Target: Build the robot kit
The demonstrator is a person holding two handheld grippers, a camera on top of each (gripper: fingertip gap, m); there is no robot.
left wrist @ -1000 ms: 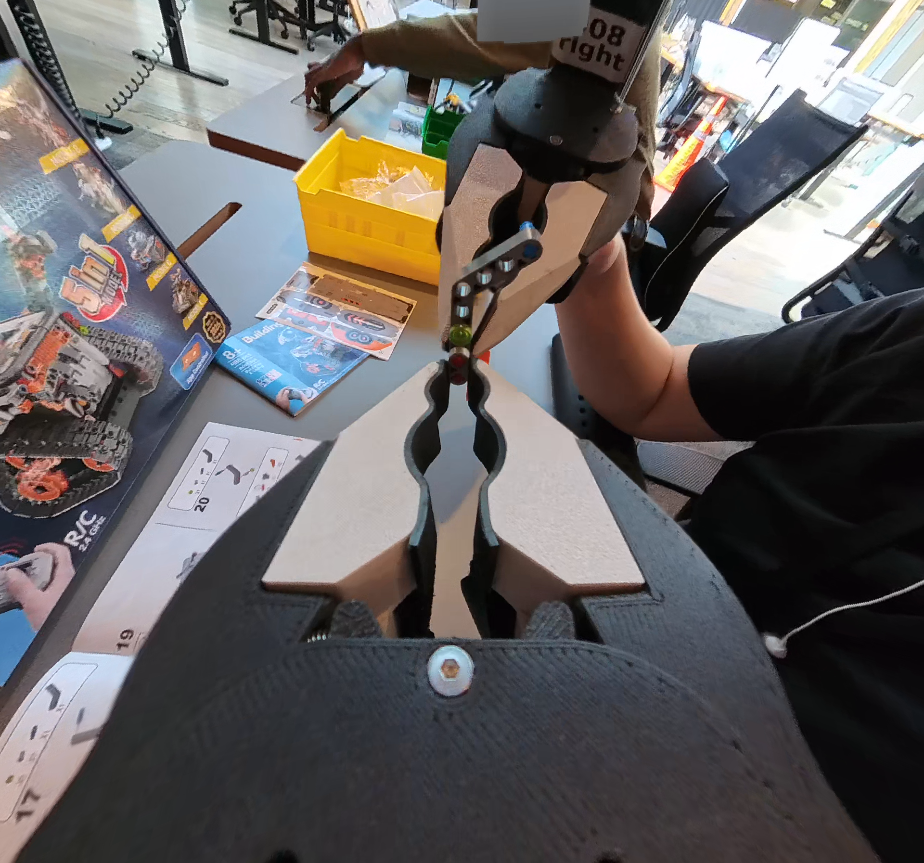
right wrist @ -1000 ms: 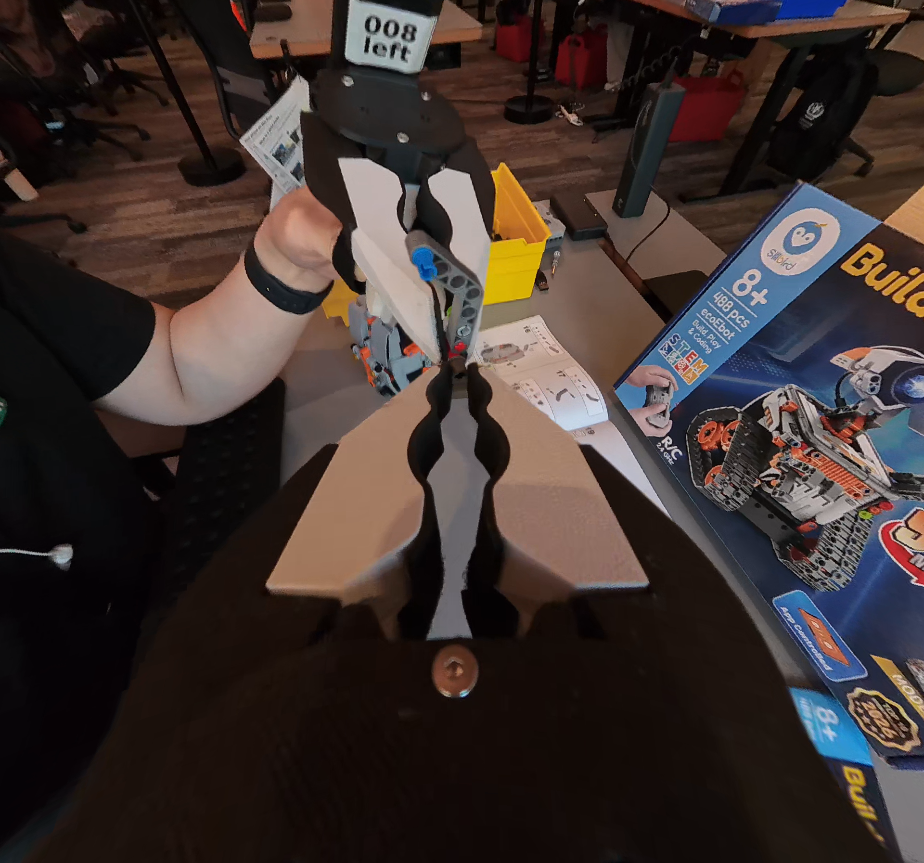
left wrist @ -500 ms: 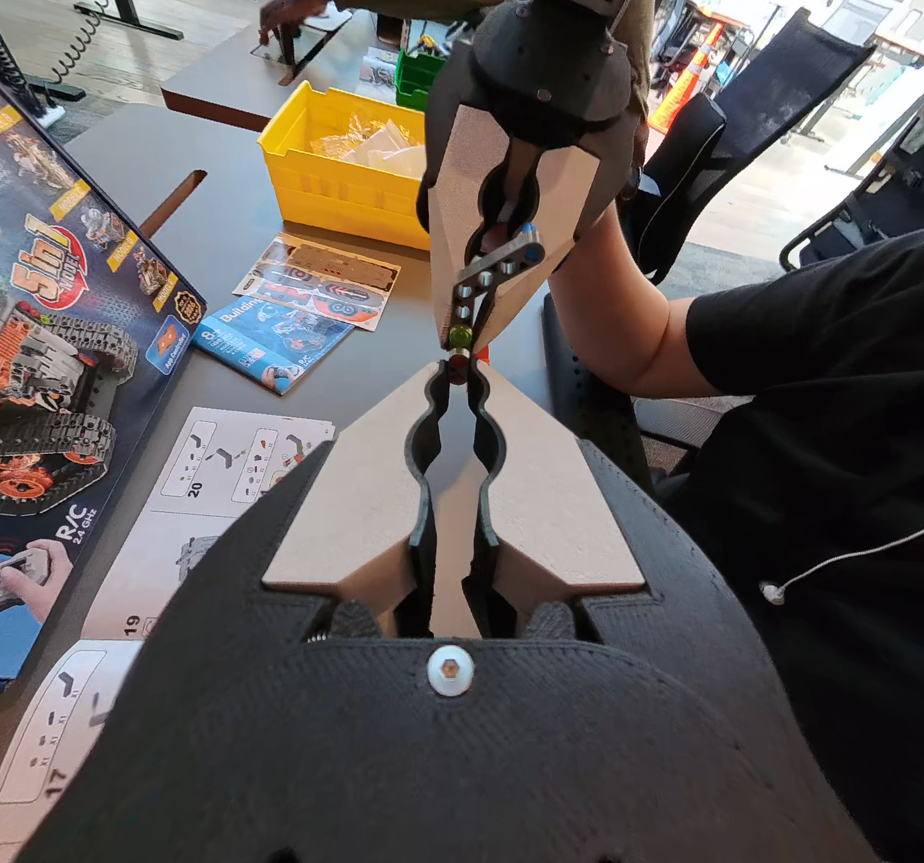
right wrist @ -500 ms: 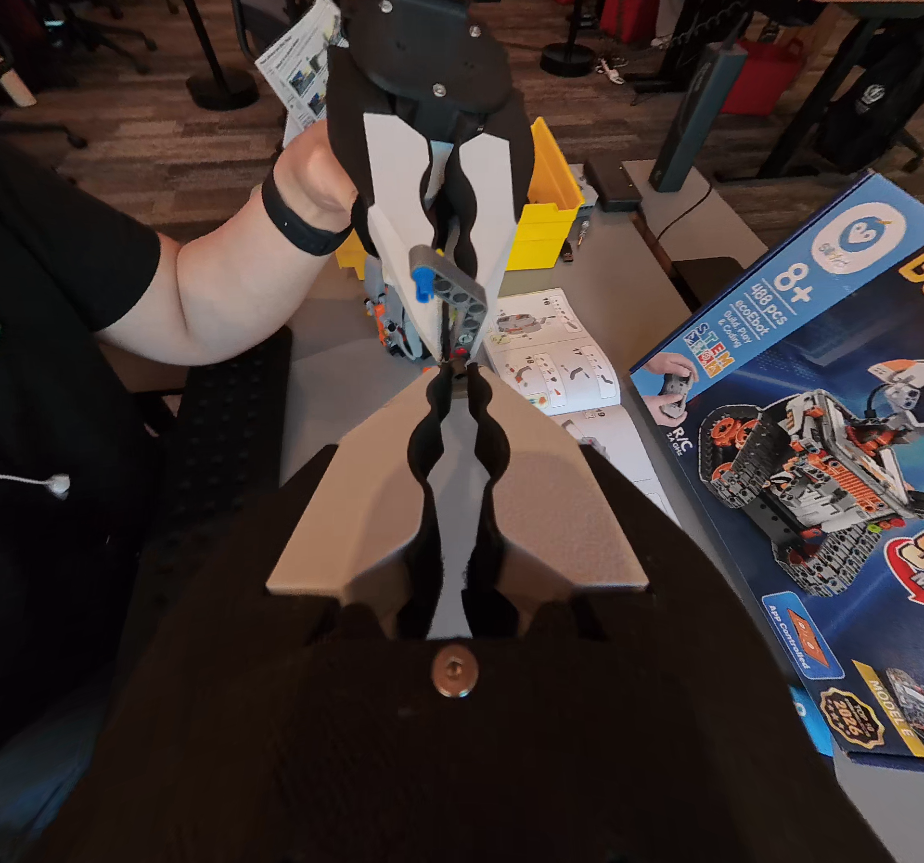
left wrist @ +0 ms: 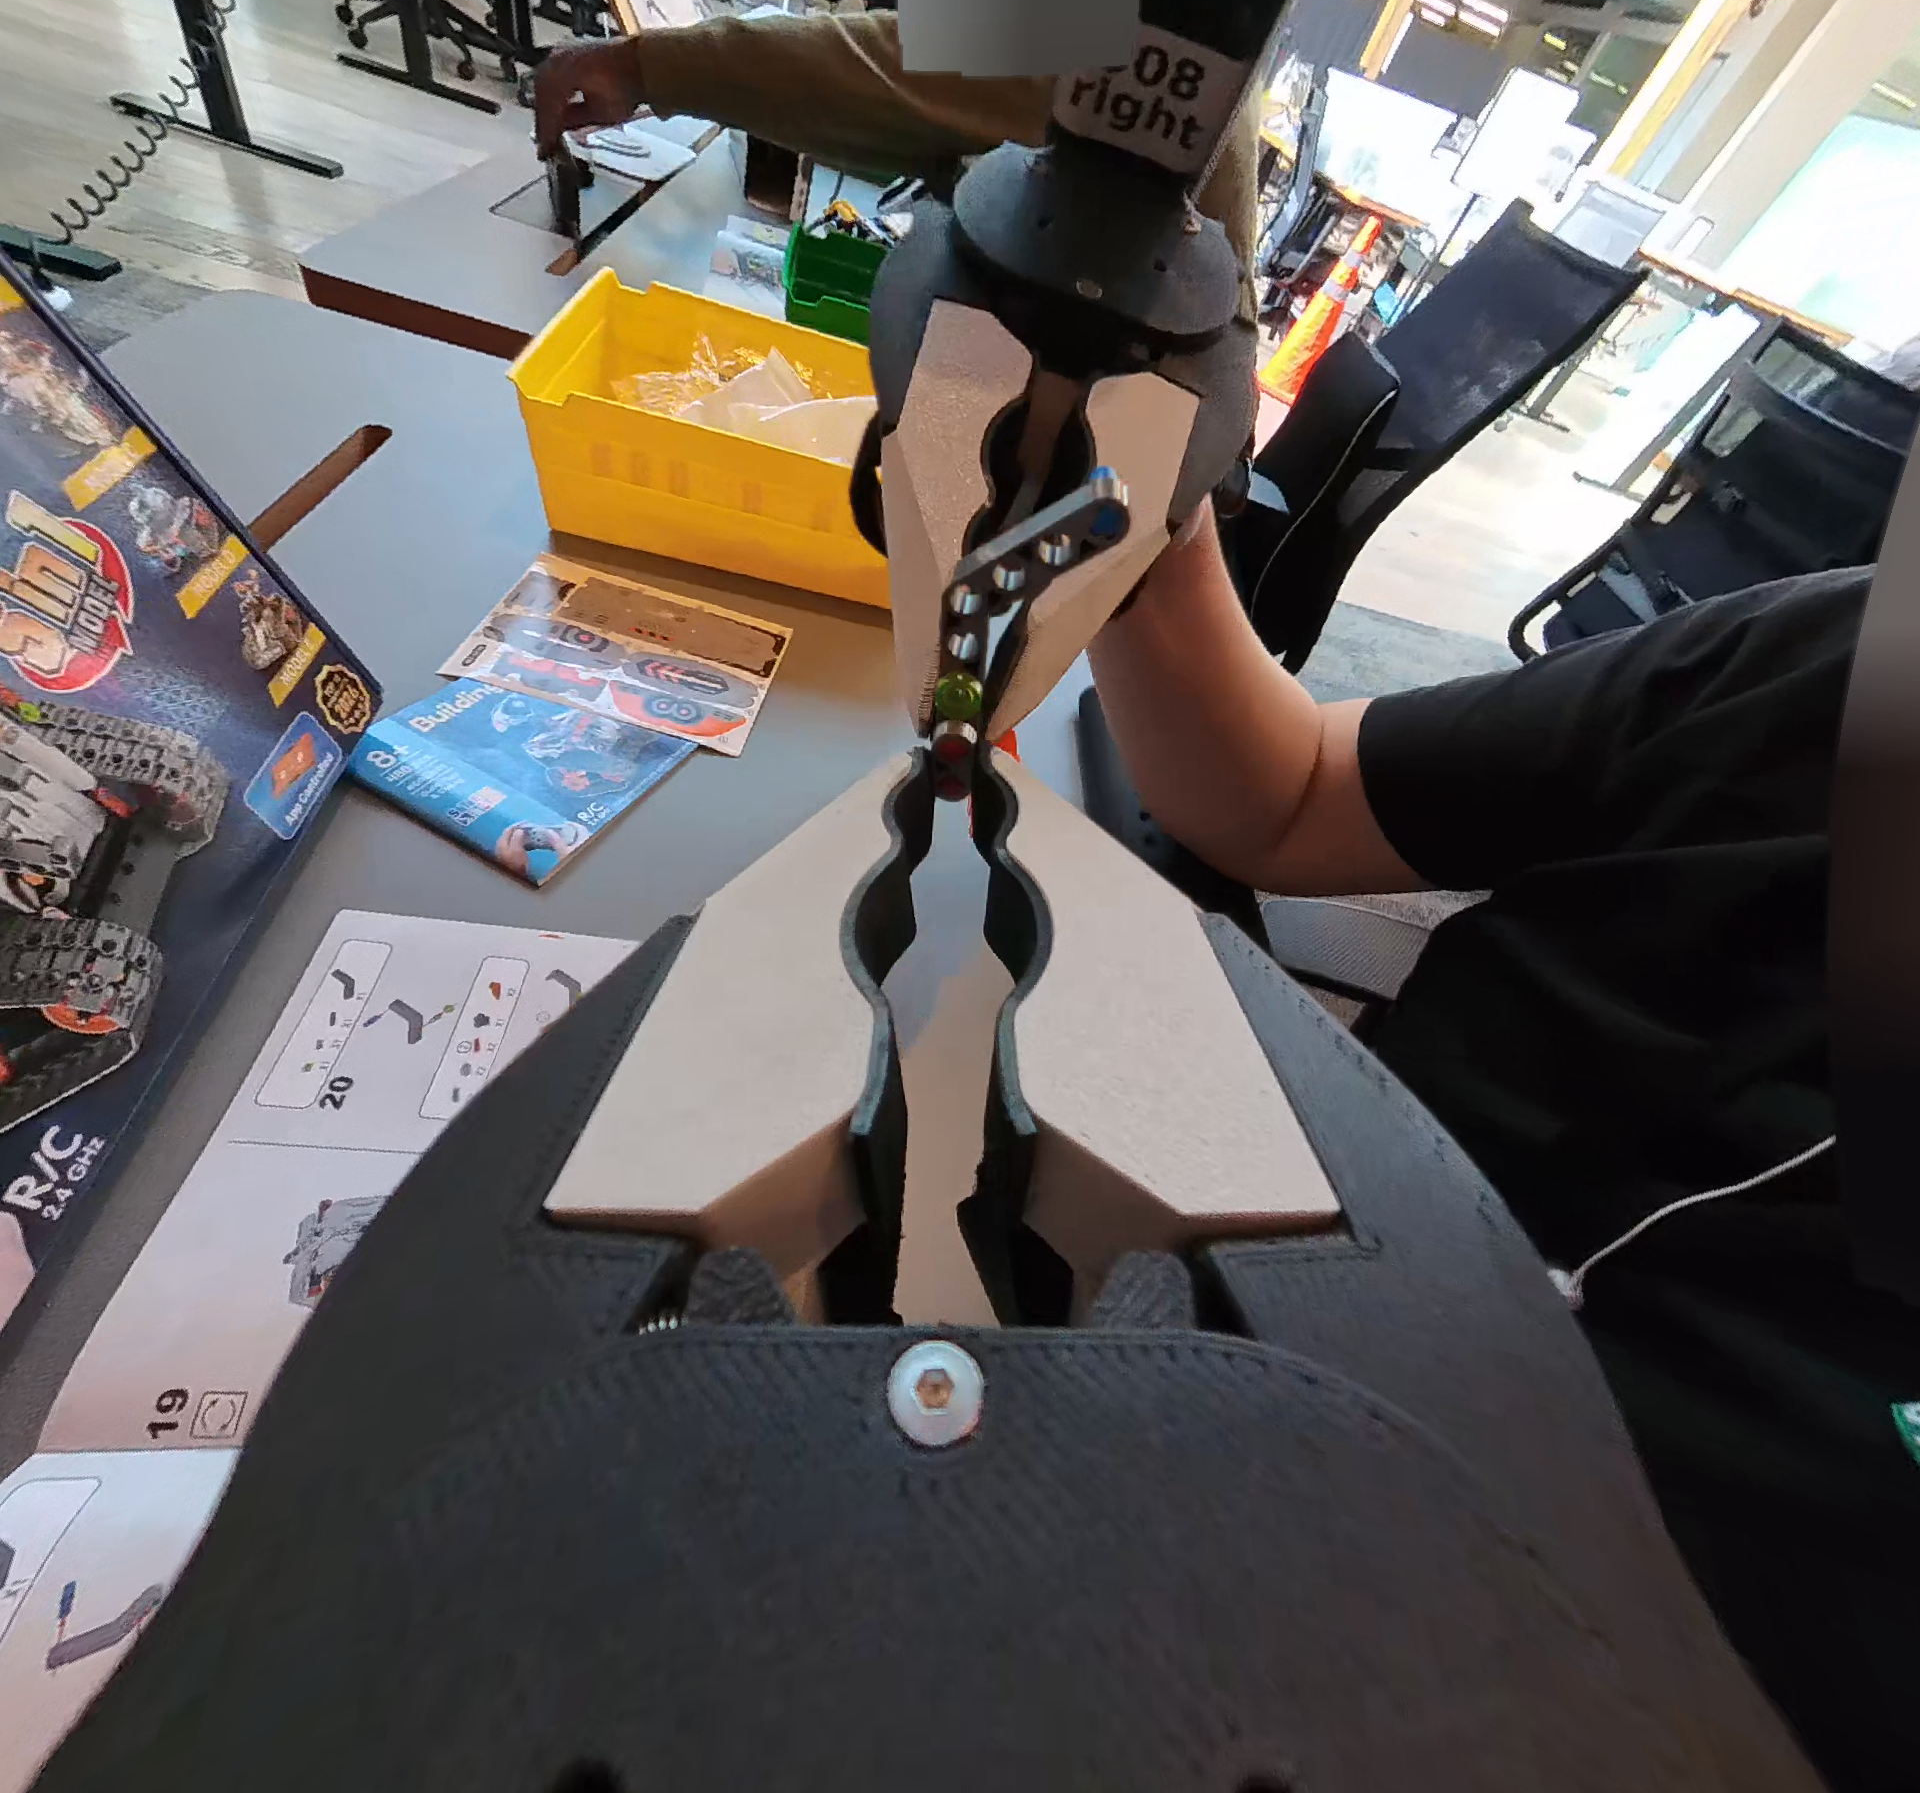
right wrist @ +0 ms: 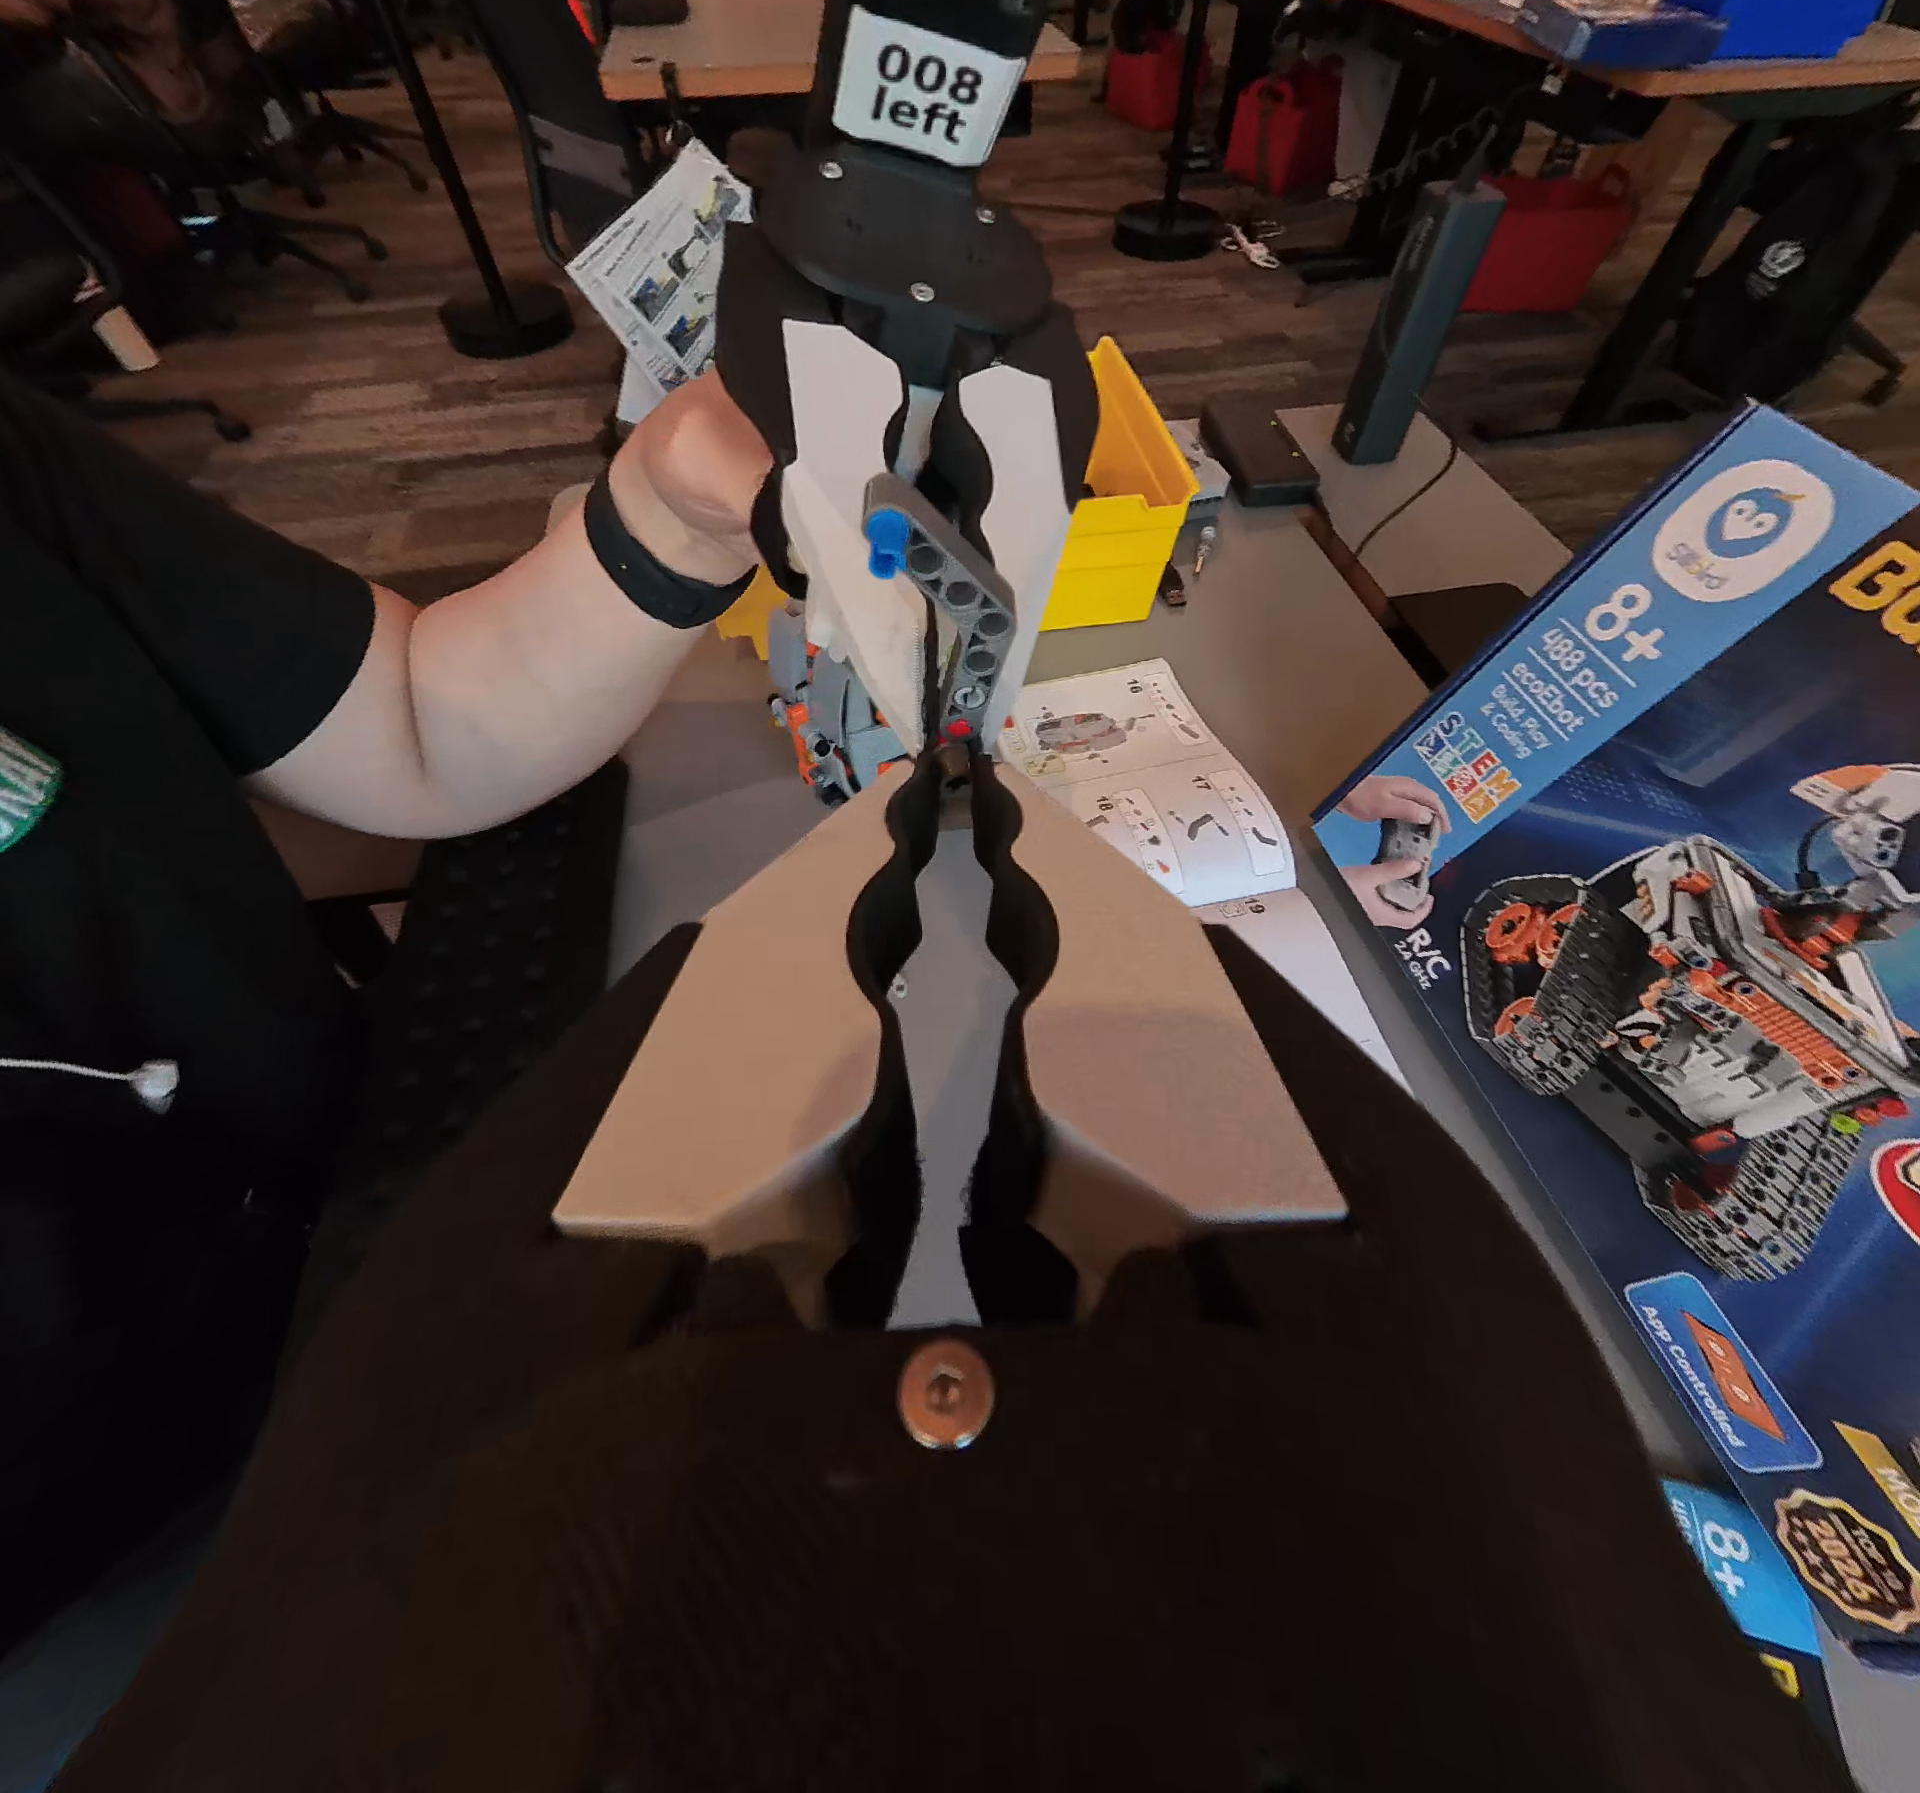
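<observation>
My left gripper [left wrist: 951,772] and right gripper [right wrist: 945,767] meet tip to tip above the grey table [left wrist: 436,517], both shut. Between them stands a grey angled beam [left wrist: 1013,569] with a blue pin [right wrist: 883,533] at its upper end. A green pin [left wrist: 956,696] sits in the beam's lowest hole. My left gripper pinches a small red pin [left wrist: 951,756] just under the green one. My right gripper's tips close around the beam's lower end [right wrist: 966,694]. How deep the red pin sits is hidden by the fingertips.
A yellow bin [left wrist: 675,486] with plastic bags, a sticker sheet [left wrist: 623,652] and a blue booklet [left wrist: 520,777] lie on the table. A large toy box [right wrist: 1662,912], open instruction sheets [left wrist: 343,1068] and a partly built model [right wrist: 831,715] are nearby. Another person's hand [left wrist: 582,91] works at the adjoining table. Both grippers' tips are close together, under 4 cm apart.
Both grippers stay shut, tip to tip on the beam and pin. The joined pair has swayed a little, so the table behind has shifted in both views.
</observation>
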